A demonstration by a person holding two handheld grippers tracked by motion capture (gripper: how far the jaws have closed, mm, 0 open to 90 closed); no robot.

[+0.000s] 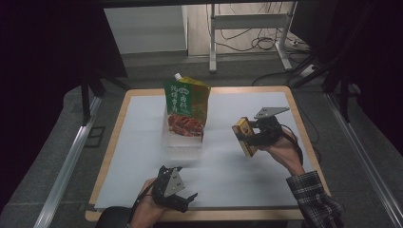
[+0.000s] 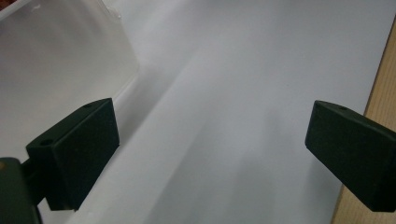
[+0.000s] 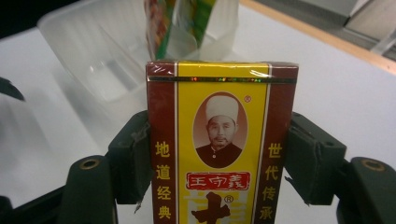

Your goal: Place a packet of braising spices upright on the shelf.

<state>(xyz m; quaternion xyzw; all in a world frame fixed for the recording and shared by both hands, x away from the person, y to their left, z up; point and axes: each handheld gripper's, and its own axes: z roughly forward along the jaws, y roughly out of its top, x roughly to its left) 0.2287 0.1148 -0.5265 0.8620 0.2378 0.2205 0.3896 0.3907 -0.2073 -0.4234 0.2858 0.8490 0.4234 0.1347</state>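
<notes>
right gripper view: box clamped between the jaws

we see our right tool [image 3: 219, 154] grasping the yellow-and-maroon box [image 3: 219, 140] by its two long sides, above the white tabletop [image 1: 237, 166]. beyond it the clear plastic tub [image 3: 93, 60] holds a green pouch [image 1: 187, 107] standing upright. our left tool [image 1: 183, 197] is released, near the tabletop's front edge.

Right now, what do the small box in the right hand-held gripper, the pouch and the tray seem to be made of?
The small box looks like printed cardboard in glossy film; glare streaks cross its top edge. The pouch seems to be flexible printed plastic or foil laminate with a white spout. The tray looks like thin translucent plastic, as the white surface shows through its walls.
</notes>
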